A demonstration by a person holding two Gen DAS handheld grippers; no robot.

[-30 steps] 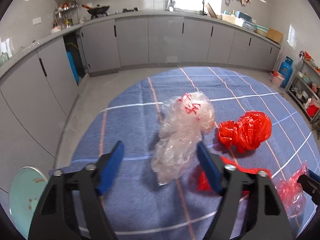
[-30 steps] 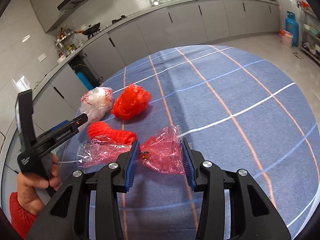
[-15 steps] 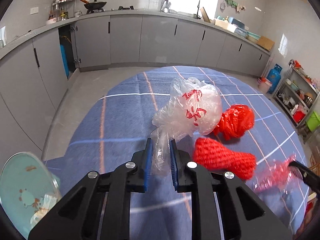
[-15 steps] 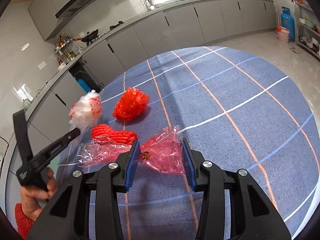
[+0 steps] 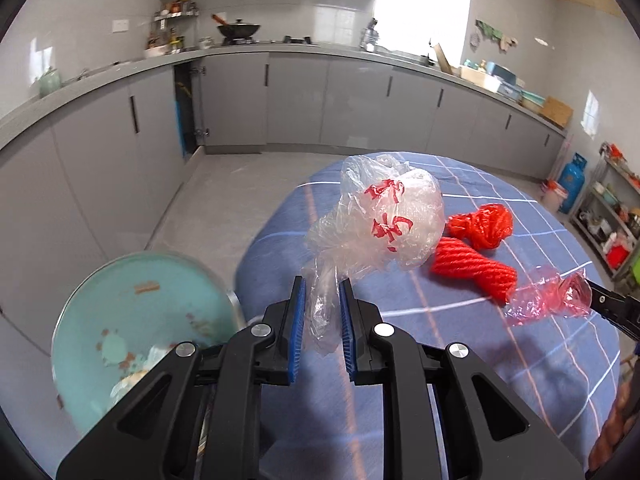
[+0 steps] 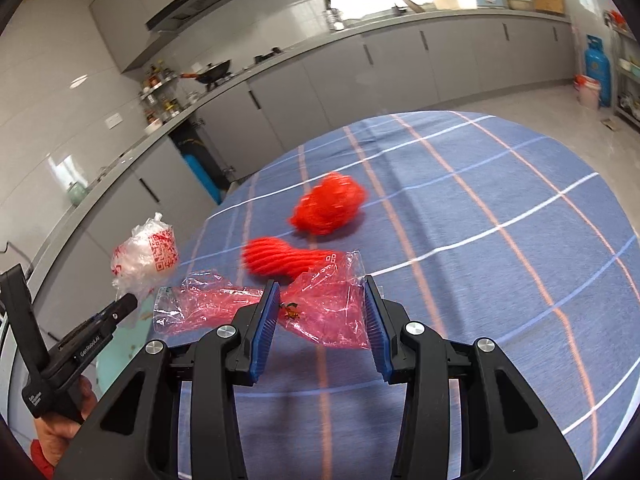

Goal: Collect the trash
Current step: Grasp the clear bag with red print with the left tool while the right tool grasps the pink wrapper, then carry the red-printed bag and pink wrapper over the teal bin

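2 grippers each hold trash. the left gripper (image 5: 322,308) is clenched on the twisted neck of the clear plastic bag (image 5: 384,220), whose bulk trails up and away from the fingers toward frame centre, clear of the blue checked cloth (image 5: 460,356). the teal bin (image 5: 132,320) sits lower left in the left wrist view, just beside the table edge, so this hand is likely nearer it. the right gripper (image 6: 320,312) grips the pink cellophane wrapper (image 6: 328,304), long axis running left-right. 2 red foam nets (image 6: 288,260) (image 6: 328,204) lie beyond; nothing blocks the bin.
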